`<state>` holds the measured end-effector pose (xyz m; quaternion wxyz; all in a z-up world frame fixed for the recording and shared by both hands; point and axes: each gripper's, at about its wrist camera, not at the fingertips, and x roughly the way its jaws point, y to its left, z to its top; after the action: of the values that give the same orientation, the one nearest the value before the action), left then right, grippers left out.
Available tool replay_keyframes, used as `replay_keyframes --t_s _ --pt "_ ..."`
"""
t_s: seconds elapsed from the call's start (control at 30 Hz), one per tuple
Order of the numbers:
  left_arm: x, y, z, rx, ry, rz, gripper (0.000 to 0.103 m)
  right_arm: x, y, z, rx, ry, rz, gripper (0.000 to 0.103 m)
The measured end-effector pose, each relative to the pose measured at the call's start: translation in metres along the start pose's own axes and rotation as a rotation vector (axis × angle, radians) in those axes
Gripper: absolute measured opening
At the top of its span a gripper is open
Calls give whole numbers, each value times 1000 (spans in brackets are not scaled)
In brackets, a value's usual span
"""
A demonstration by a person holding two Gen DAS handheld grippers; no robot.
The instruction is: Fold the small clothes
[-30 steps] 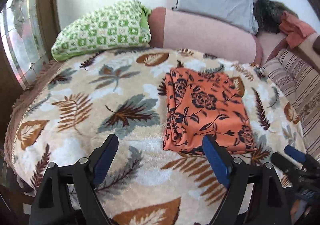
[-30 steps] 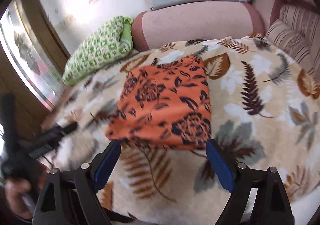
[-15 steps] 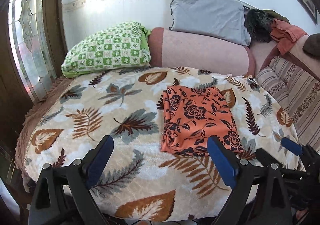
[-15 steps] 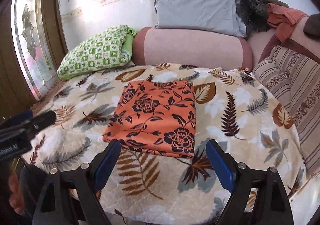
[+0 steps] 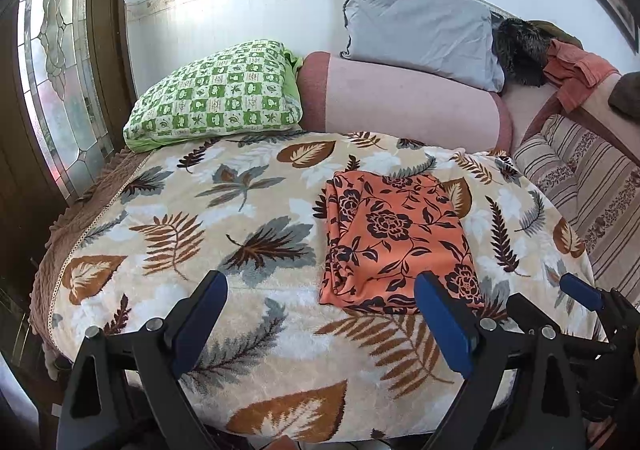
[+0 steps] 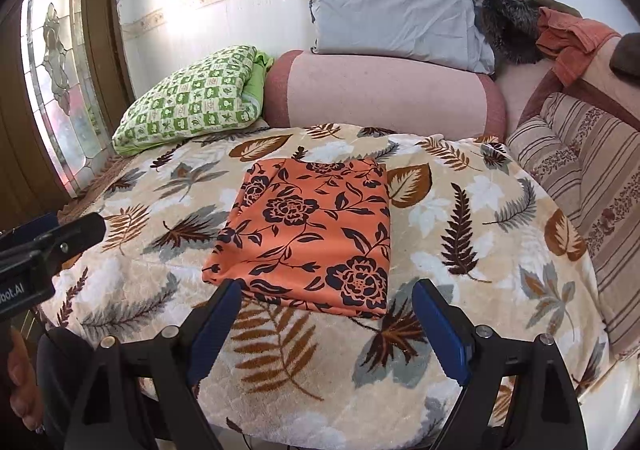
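An orange cloth with dark flowers [image 5: 394, 238] lies folded into a flat rectangle on the leaf-patterned blanket [image 5: 224, 218]; it also shows in the right wrist view [image 6: 312, 234]. My left gripper [image 5: 320, 326] is open and empty, held back above the bed's near edge, left of the cloth. My right gripper [image 6: 328, 326] is open and empty, just short of the cloth's near edge. Each gripper shows at the side of the other's view, the right one [image 5: 576, 292] and the left one [image 6: 52, 234].
A green checked pillow [image 5: 220, 98], a pink bolster [image 5: 404, 102] and a grey pillow [image 5: 416, 26] line the back. A striped cushion [image 5: 588, 178] lies at the right. A stained-glass door [image 5: 56, 82] stands at the left. Orange clothing [image 6: 568, 38] is heaped at the back right.
Both grippers have pulled back and risen away from the folded cloth, so more of the bed and wall shows. The cloth has stayed in place.
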<state>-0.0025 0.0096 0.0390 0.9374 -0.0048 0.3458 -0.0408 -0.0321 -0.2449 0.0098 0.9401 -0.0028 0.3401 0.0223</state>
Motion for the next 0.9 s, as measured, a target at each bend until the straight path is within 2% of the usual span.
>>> replay_keyframes --t_s 0.2,0.43,0.67,0.9 --pt "6 0 1 -8 18 -5 95 4 0 2 -2 16 -11 89" --pt "10 0 6 -18 7 -28 102 8 0 5 -6 24 -11 89" --pt "21 0 8 -28 40 -18 103 14 -1 10 -8 28 -7 89" --pt "23 -1 6 1 37 -11 103 19 3 13 -12 31 -2 89"
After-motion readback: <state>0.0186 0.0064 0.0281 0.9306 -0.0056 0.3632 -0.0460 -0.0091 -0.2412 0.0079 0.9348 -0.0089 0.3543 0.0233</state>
